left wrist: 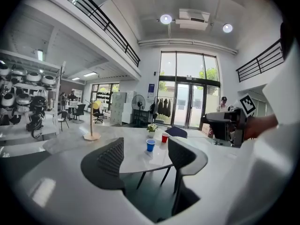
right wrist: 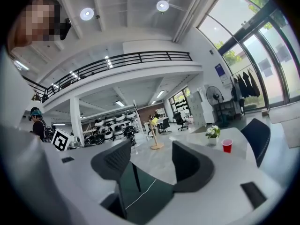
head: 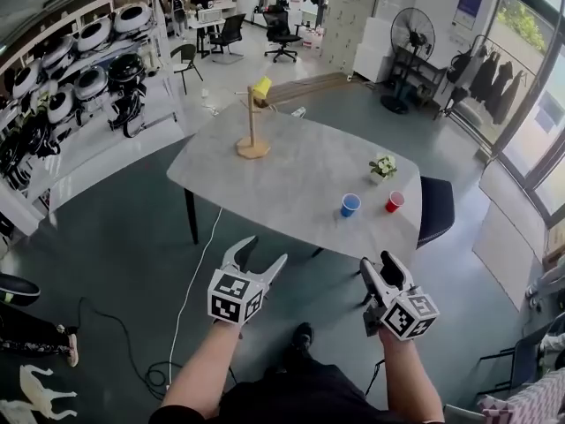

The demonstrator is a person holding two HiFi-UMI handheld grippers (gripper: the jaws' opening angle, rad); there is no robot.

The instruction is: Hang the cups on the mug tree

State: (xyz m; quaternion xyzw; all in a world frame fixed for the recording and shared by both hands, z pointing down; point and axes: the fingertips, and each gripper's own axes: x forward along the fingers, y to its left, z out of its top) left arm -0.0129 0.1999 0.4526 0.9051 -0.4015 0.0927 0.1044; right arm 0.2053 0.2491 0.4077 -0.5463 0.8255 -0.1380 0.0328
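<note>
A wooden mug tree [head: 252, 122] stands at the table's far left with a yellow cup [head: 262, 87] hung on a peg. On the near right part of the grey table [head: 291, 179] stand a blue cup [head: 350, 205] and a red cup [head: 395, 201]. My left gripper [head: 260, 253] and right gripper [head: 381, 268] hover short of the table's near edge, both open and holding nothing. The left gripper view has the blue cup [left wrist: 150, 145], red cup [left wrist: 164, 138] and mug tree [left wrist: 92, 125] beyond the open left gripper [left wrist: 146, 156]. The right gripper view shows the mug tree [right wrist: 154, 136] and red cup [right wrist: 227, 145] beyond the open right gripper [right wrist: 151, 161].
A small potted plant [head: 383, 168] sits behind the two cups. A dark chair [head: 435, 208] is tucked at the table's right end. Shelves of round white devices [head: 79, 69] line the left wall. A cable [head: 190, 299] runs across the floor below the table.
</note>
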